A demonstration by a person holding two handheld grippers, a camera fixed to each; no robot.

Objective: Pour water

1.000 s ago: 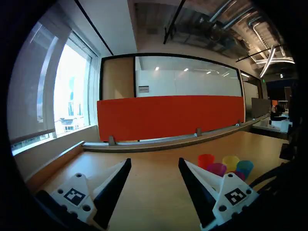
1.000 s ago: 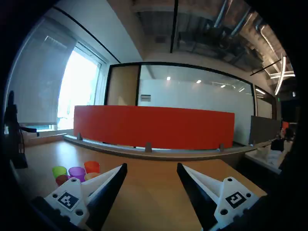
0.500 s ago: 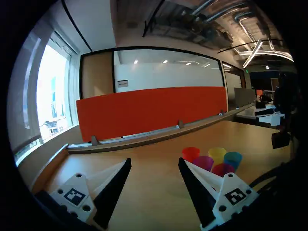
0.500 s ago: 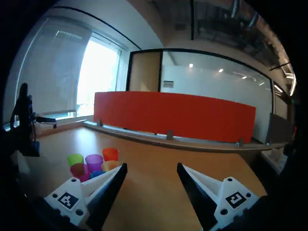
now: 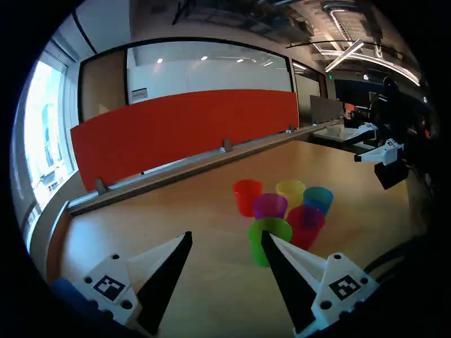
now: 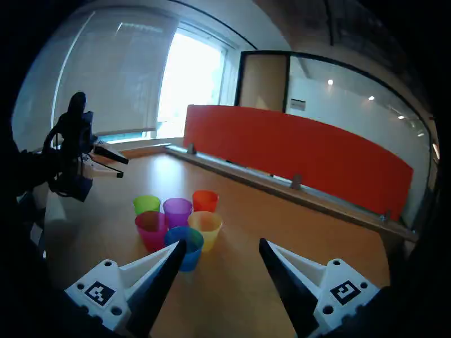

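I judge the pouring not yet begun: my left claw [image 5: 226, 235] and right claw [image 6: 222, 242] gape wide and empty, near the cluster of coloured plastic cups [image 5: 269, 206].

Wooden desk [image 5: 169, 203] spans the lower centre, pale with a sheen. Orange screen [image 5: 180, 127] stands along its far edge on metal feet. Frosted glass wall [image 5: 208, 65] behind, upper centre. Bright window [image 6: 189, 84], upper centre of the right gripper view; blind [image 6: 107, 73] lowered beside it. Strip lights [image 5: 361, 53] lit, upper right.

six coloured cups [image 5: 270, 206] — upright, tightly clustered
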